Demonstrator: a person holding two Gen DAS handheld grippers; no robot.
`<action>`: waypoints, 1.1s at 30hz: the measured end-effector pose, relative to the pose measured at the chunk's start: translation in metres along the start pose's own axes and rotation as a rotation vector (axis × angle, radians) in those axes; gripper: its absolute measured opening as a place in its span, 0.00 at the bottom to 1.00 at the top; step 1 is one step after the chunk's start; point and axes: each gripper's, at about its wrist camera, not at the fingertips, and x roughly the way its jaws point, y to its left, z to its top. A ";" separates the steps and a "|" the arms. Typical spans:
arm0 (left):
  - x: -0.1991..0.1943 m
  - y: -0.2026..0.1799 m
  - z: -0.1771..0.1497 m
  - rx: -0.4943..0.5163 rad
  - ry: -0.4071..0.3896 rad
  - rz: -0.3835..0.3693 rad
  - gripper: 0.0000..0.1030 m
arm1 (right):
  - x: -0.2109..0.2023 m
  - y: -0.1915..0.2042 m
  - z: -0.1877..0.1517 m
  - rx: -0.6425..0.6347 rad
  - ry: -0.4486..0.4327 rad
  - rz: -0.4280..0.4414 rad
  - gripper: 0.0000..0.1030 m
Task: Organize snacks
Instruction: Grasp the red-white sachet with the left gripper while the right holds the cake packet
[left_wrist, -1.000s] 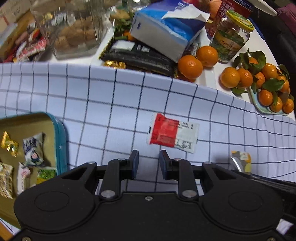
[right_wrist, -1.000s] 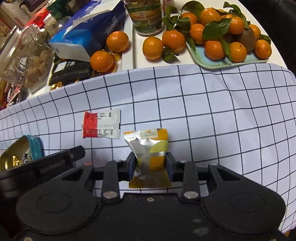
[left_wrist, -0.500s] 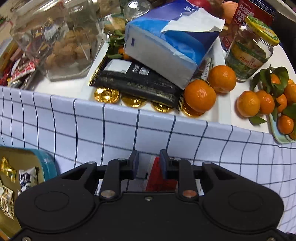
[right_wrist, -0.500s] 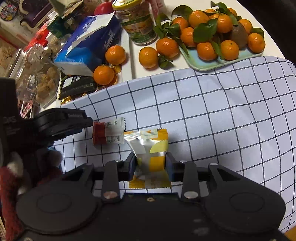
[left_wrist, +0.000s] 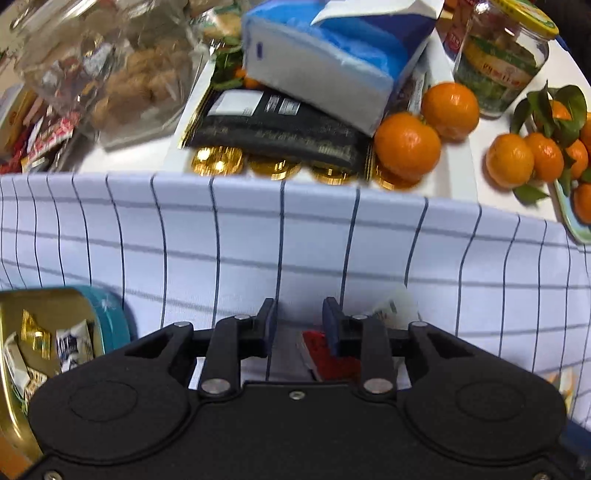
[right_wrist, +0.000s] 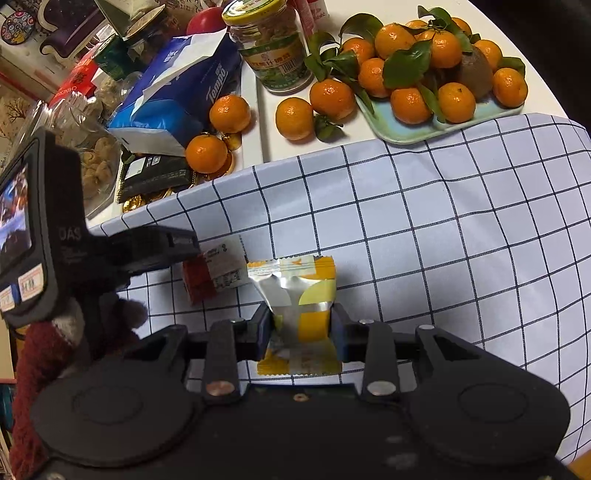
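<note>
Looking down my left wrist cam, the left gripper (left_wrist: 298, 323) is spread wide over the red-and-white packet (left_wrist: 328, 356), which lies flat on the checked cloth (left_wrist: 221, 236), under the right-hand finger. Flimsy, light, crinkly stuff, so I'd pinch across its short width.

Right cam: right gripper (right_wrist: 301, 334) is clamped on the yellow snack pouch (right_wrist: 299, 291), mid-body. It's puffy and squashes easily.
</note>
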 end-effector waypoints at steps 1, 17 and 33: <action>-0.001 0.003 -0.006 0.004 0.012 -0.005 0.39 | -0.001 -0.001 0.000 0.002 -0.003 0.000 0.35; -0.036 0.023 -0.049 -0.093 -0.098 -0.188 0.38 | -0.004 -0.013 0.001 0.026 -0.028 -0.045 0.35; -0.027 -0.023 -0.042 0.053 -0.081 -0.115 0.43 | 0.015 -0.014 0.002 -0.002 0.001 -0.107 0.35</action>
